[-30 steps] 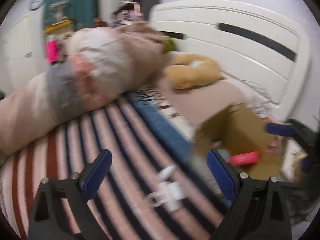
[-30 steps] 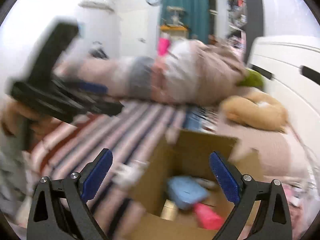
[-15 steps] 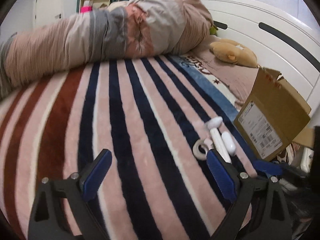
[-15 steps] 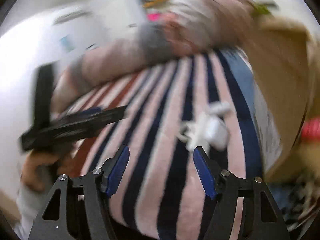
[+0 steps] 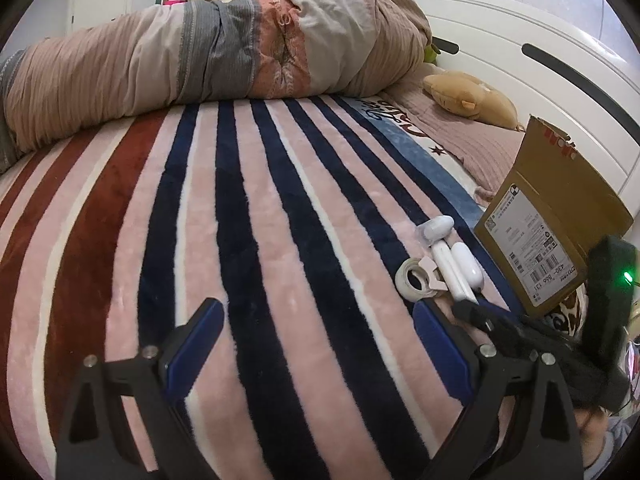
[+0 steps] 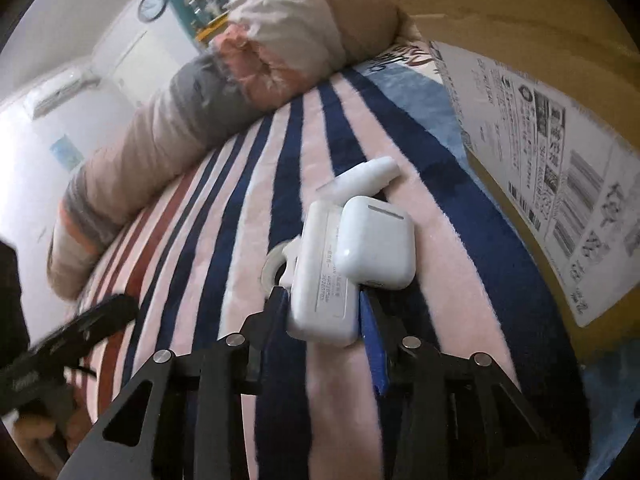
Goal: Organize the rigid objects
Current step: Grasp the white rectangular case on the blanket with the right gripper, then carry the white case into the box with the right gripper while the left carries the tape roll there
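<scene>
A small pile of white objects lies on the striped blanket beside a cardboard box [image 5: 548, 236]. It holds a flat white power adapter [image 6: 322, 276], a white earbud case [image 6: 374, 246], a tape roll [image 5: 414, 280] and a white nozzle-shaped piece [image 6: 366, 178]. My right gripper [image 6: 324, 306] is low on the blanket with its fingers closed against the adapter's near end. My left gripper [image 5: 316, 344] is open and empty, hovering over the blanket left of the pile. The right gripper's body [image 5: 560, 344] shows in the left wrist view at the right.
A rolled duvet [image 5: 208, 52] lies across the far side of the bed. A tan plush pillow [image 5: 470, 98] rests by the white headboard [image 5: 520, 64]. The box's labelled side [image 6: 560, 168] stands close to the right of the pile.
My right gripper swung from above the box down to the pile and narrowed its fingers onto the adapter. My left gripper moved left and lower over the blanket.
</scene>
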